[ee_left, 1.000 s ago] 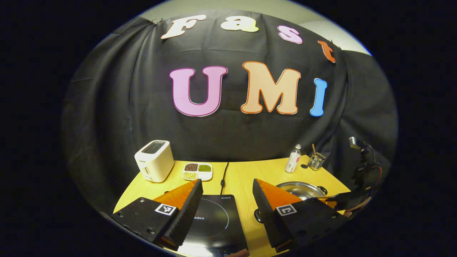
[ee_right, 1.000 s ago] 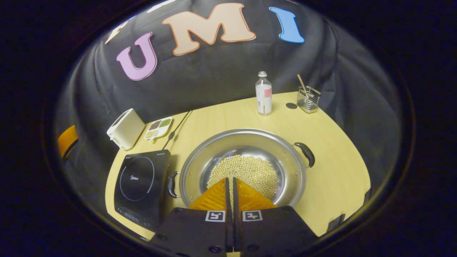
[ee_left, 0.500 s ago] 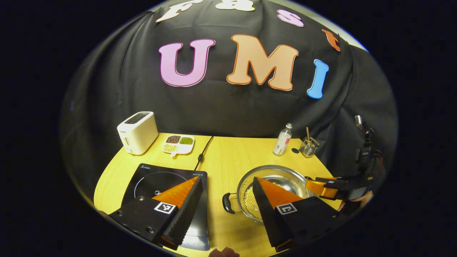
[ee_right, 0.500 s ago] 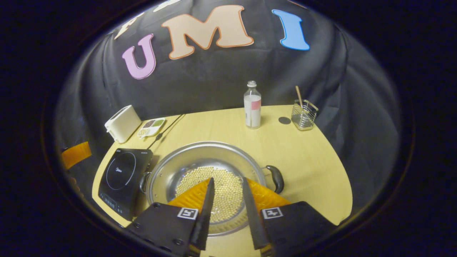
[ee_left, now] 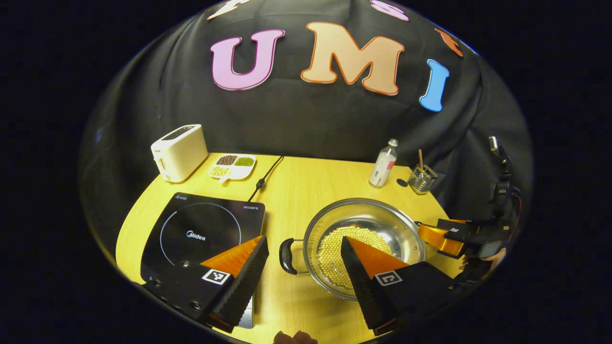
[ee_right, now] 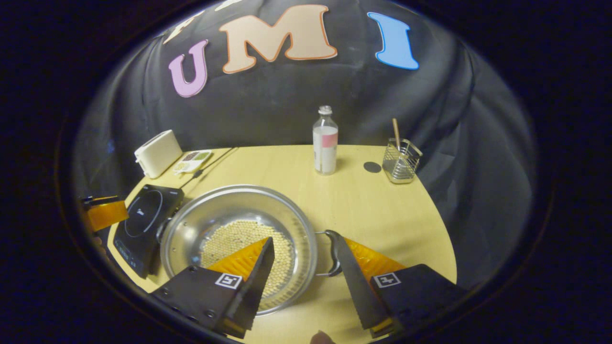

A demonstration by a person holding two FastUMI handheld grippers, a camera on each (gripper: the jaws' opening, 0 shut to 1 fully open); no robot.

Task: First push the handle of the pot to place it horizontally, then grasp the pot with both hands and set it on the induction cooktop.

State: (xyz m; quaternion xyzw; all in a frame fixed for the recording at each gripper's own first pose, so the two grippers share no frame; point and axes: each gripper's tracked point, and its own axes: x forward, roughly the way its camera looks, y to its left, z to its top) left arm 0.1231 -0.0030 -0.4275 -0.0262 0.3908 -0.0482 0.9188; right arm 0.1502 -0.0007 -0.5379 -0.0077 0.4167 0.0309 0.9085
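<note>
Pot (ee_right: 239, 239) of pale beans sitting on the tabletop (ee_right: 382, 210) beside the induction cooktop (ee_left: 205, 229), left hand-held gripper (ee_left: 303, 251) hovering wide open near its left handle (ee_left: 286, 249), right hand-held gripper (ee_right: 301, 251) gaping, one finger partly hiding the right handle (ee_right: 330, 253), gripping nothing.

Overhead light brightens the table (ee_left: 306, 191) at centre frame; the pot (ee_right: 239, 234) shows glare on its rim. Fisheye distortion bends and dims the edges; the right gripper view looks softer.

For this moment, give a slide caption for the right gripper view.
Open right gripper straddles the bean-filled pot's rim beside its handle.
</note>
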